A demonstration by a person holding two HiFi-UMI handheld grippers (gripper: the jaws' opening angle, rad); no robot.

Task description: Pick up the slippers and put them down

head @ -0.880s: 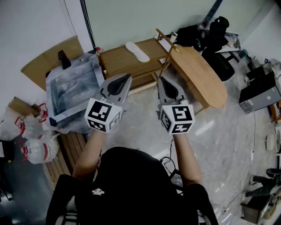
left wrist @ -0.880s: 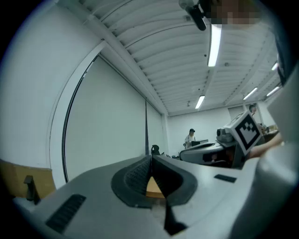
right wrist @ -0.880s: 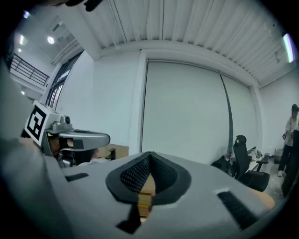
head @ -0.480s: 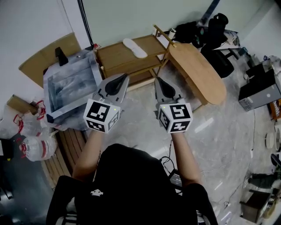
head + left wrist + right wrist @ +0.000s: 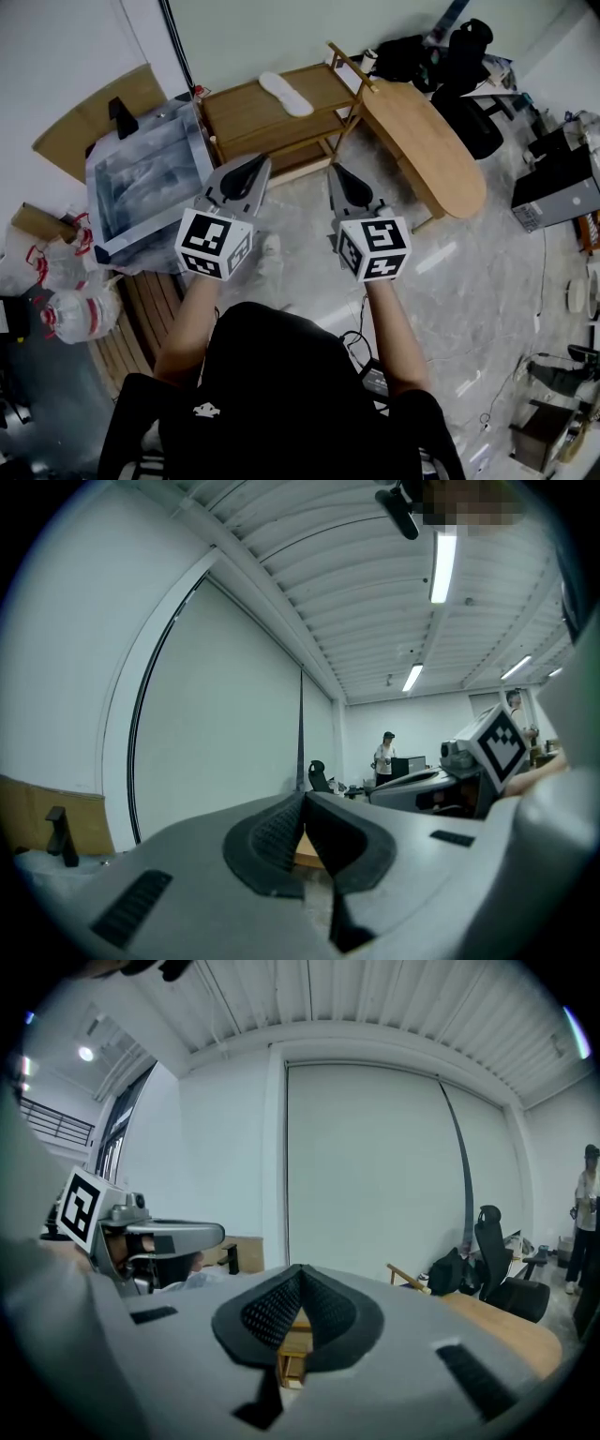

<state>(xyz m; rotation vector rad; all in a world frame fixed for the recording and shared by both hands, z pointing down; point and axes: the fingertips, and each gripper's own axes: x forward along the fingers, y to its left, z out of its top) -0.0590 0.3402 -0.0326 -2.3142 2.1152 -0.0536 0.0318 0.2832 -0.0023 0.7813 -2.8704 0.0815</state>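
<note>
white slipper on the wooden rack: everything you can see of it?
One white slipper, flat and elongated with rounded ends, narrower at the middle; it is too small to tell the material. It lies flat on the top shelf of the wooden rack, angled across it, toward the rear right. Only the shelf touches it.

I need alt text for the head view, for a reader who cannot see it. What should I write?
Seen from above, a person holds the left hand-held gripper and the right hand-held gripper, both shut and empty, pointing toward a wooden shelf with one white slipper on top.
</note>
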